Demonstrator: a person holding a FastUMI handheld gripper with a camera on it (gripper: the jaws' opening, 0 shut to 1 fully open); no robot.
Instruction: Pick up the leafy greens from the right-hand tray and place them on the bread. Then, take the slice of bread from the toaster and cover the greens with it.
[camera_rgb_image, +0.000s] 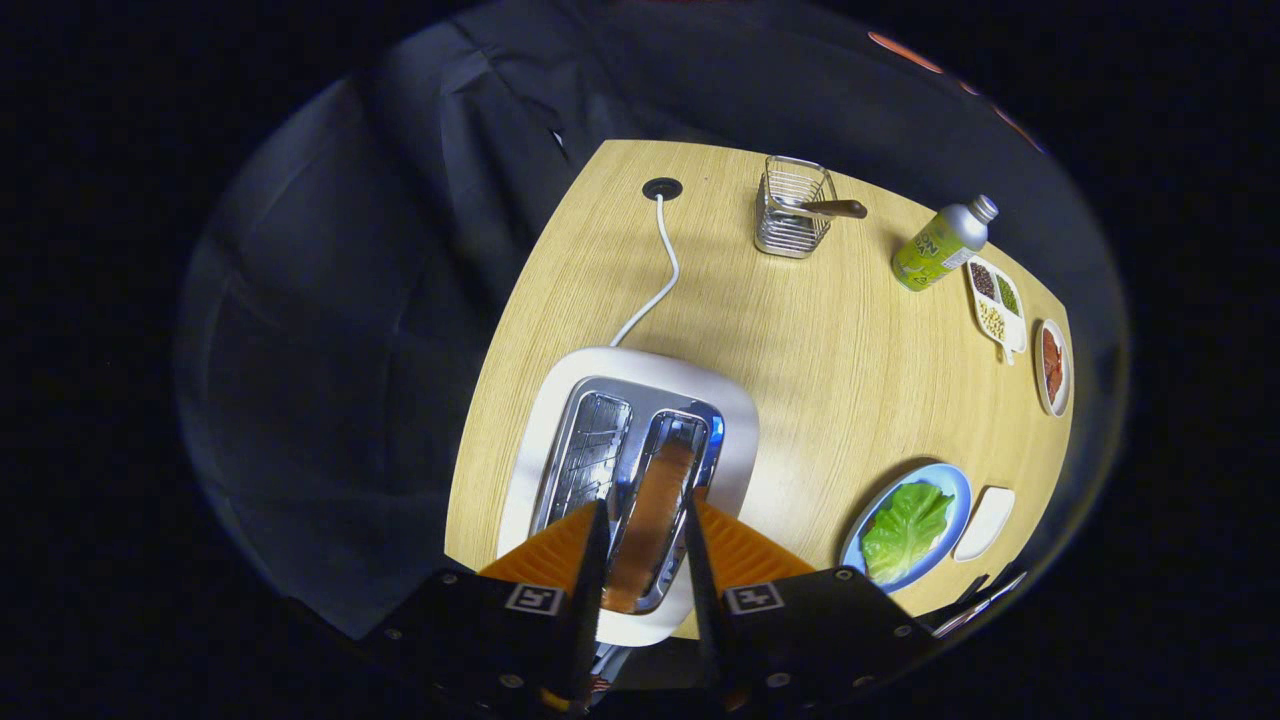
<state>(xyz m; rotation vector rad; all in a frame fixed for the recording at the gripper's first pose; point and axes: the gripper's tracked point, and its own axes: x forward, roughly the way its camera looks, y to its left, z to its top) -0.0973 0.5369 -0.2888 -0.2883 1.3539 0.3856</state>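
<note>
1. Bread slice (652, 520) stands on edge in the toaster's (540, 440) right slot, right between the fingers.
2. The gripper (645, 520) hovers over it, fingers narrowly apart, one on each side of the slice; whether they press on it, I cannot tell.
3. The left slot looks empty, its wire cage bare.
4. Greens (905, 528) already lie on the blue plate (955, 478) to the right; the bread under them is hidden.
5. Risk: a crooked lift could scrape the slot's cage and crumble or drop the slice.
6. Risk: a weak pinch lets it slide back; the white cable (665, 265) beyond is well clear.
</note>
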